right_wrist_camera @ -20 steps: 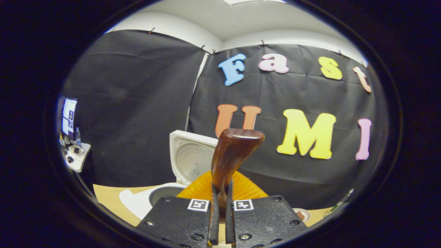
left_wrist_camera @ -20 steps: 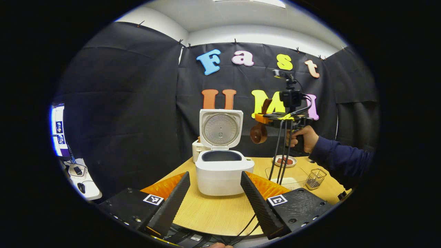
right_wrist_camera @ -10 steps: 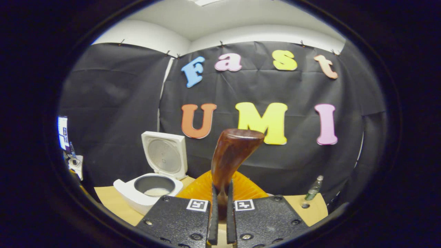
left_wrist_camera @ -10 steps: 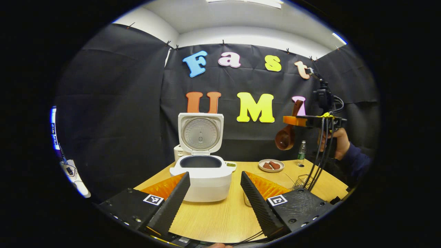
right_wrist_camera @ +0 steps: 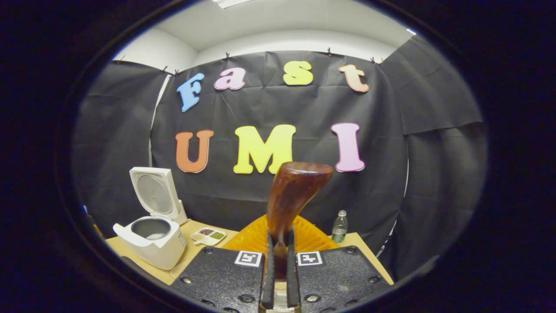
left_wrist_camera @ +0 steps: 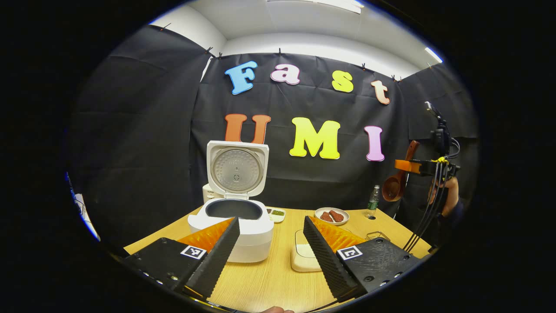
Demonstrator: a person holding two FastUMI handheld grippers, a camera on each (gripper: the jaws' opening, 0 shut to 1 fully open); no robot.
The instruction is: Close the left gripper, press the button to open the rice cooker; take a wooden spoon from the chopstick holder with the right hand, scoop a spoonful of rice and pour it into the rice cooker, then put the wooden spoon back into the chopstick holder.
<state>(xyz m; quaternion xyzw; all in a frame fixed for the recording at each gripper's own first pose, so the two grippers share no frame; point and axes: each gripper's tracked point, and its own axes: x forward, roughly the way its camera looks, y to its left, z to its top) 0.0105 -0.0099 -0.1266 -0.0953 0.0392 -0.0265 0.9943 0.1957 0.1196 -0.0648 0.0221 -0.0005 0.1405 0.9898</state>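
Looking along the left gripper (left_wrist_camera: 269, 248), its fingers stand wide apart over the wooden surface (left_wrist_camera: 269, 282) with nothing between them. Just beyond the left finger sits the cooker (left_wrist_camera: 232, 226), white, its lid (left_wrist_camera: 236, 167) raised upright at the back and the dark pot open. Right of the cooker lies a pale flat container (left_wrist_camera: 304, 258), partly hidden by the right finger. Behind the cooker are a small dish of condiments (left_wrist_camera: 276, 213), a plate with brown pieces (left_wrist_camera: 332, 215) and a bottle (left_wrist_camera: 373, 201). Well right of the cooker and high above the surface, the right gripper (left_wrist_camera: 408, 166) holds the spoon (left_wrist_camera: 396, 180), bowl hanging down, with a hand (left_wrist_camera: 447, 191) under it.

From the right gripper view, the right gripper (right_wrist_camera: 278, 269) has its fingers closed on the spoon's handle (right_wrist_camera: 291, 195), which rises upright between them. The cooker (right_wrist_camera: 152, 239) sits far left and low, lid up, with the condiment dish (right_wrist_camera: 208, 235) just beside it and the bottle (right_wrist_camera: 339, 226) near the surface's right end.
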